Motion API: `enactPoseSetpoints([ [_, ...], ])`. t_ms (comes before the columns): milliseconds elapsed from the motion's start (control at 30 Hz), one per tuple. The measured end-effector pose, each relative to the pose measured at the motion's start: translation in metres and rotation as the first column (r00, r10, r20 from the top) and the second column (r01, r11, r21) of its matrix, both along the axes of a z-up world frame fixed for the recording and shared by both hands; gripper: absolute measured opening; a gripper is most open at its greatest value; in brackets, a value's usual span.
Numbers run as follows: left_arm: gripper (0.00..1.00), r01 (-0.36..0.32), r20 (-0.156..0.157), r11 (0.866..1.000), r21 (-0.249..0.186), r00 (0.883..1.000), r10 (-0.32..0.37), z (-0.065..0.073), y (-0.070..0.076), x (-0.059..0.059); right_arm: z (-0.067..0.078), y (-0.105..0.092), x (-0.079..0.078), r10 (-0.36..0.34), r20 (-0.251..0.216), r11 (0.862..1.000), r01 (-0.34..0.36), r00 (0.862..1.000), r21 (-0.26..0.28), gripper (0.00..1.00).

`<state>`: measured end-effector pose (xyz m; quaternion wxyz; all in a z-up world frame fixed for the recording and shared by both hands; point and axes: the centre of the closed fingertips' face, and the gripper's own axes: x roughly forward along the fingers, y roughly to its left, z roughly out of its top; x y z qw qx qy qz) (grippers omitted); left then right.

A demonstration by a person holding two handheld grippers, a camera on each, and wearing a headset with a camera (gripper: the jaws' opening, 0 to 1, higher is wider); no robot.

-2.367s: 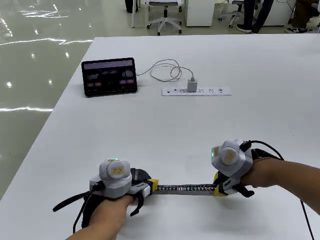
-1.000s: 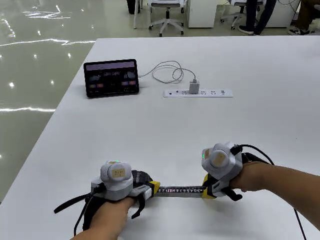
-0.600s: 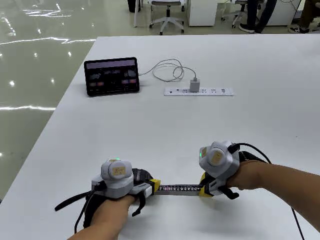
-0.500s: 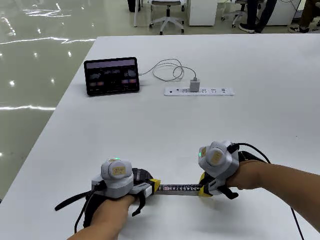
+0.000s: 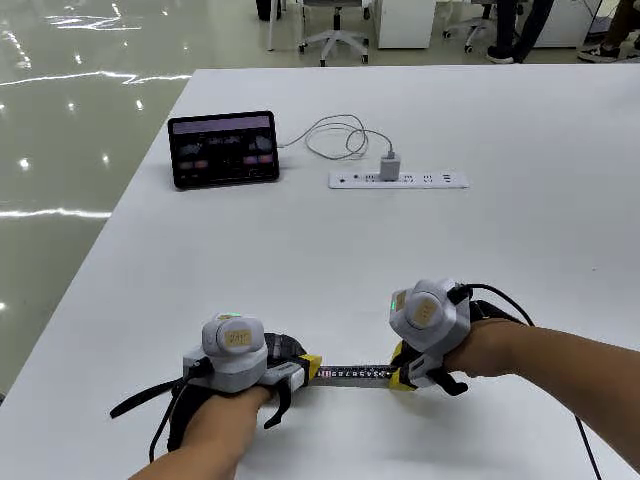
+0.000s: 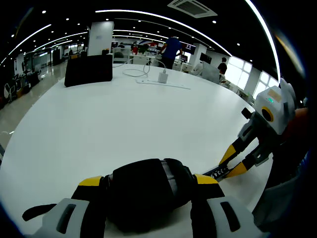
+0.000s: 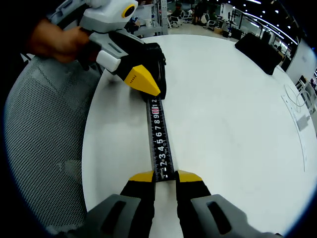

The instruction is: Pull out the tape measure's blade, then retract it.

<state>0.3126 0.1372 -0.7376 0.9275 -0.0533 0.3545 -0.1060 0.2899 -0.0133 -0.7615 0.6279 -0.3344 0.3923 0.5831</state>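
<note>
**Held at both ends, drawn out a short way**

Your left gripper (image 6: 148, 179) has its fingers clenched around the black tape measure case (image 6: 143, 201), at the lower left of the head view on the white counter (image 5: 400, 260). Your right gripper (image 7: 166, 176), lower centre, pinches the blade (image 7: 158, 134) by its tip, fingers closed on it. The blade runs straight between them. A tablet (image 5: 223, 150) and power strip (image 5: 398, 180) sit in the upper half.
</note>
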Motion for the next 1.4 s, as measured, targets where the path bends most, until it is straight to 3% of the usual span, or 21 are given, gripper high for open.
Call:
enactPoseSetpoints([
  [1400,0.66,-0.002,-0.003,1.000,-0.004,1.000,0.002,-0.001,0.000,0.001,0.001,0.024,0.000,0.012,0.014,0.999,-0.012,1.000,0.037,0.11],
])
